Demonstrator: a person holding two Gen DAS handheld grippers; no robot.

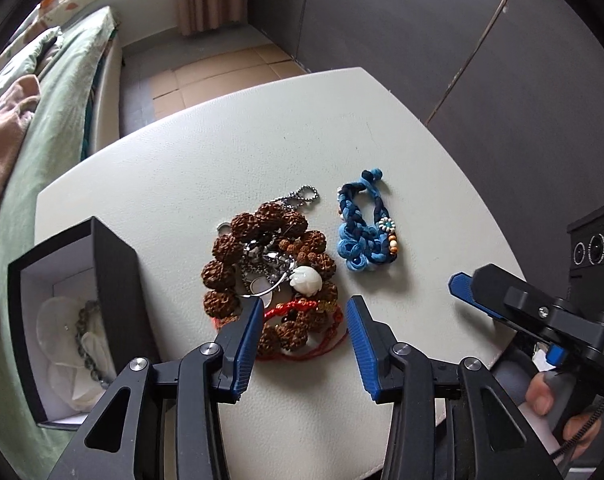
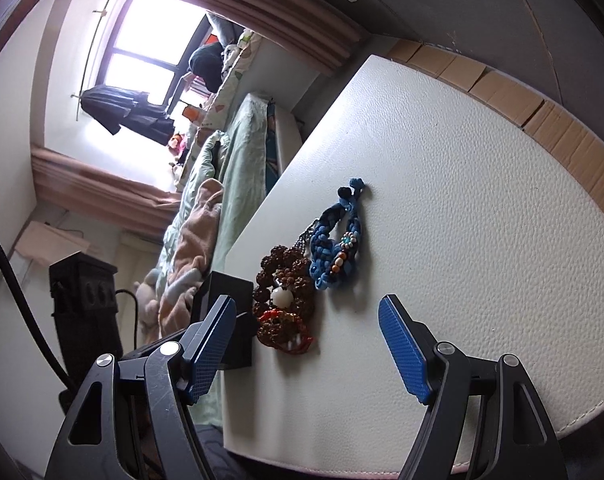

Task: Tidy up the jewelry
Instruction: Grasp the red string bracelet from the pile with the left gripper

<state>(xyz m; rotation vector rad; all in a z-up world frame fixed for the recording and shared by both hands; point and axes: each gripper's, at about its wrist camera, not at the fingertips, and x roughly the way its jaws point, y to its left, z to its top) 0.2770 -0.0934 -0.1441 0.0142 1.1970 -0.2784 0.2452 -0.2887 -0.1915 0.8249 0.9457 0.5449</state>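
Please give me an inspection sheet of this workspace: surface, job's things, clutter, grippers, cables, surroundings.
Surface: white table, textured top.
Job's things: jewelry pile of brown bead bracelets, chains, red cord and a white bead; blue bracelet apart, to its right; open black box at the table's left edge, with a bead bracelet inside.
Clutter: nothing seen.
Grippers: left gripper open over the pile's near edge; right gripper open, holding nothing.
Cables: black cable at left in the right wrist view.
Surroundings: bed, window, dark wardrobe.

i see the jewelry pile (image 1: 272, 270) on the table (image 1: 222, 148), the braided bracelet (image 1: 367, 228) just to its right, the open box (image 1: 78, 320) at the table's left edge, a beaded bracelet (image 1: 86, 340) inside it.
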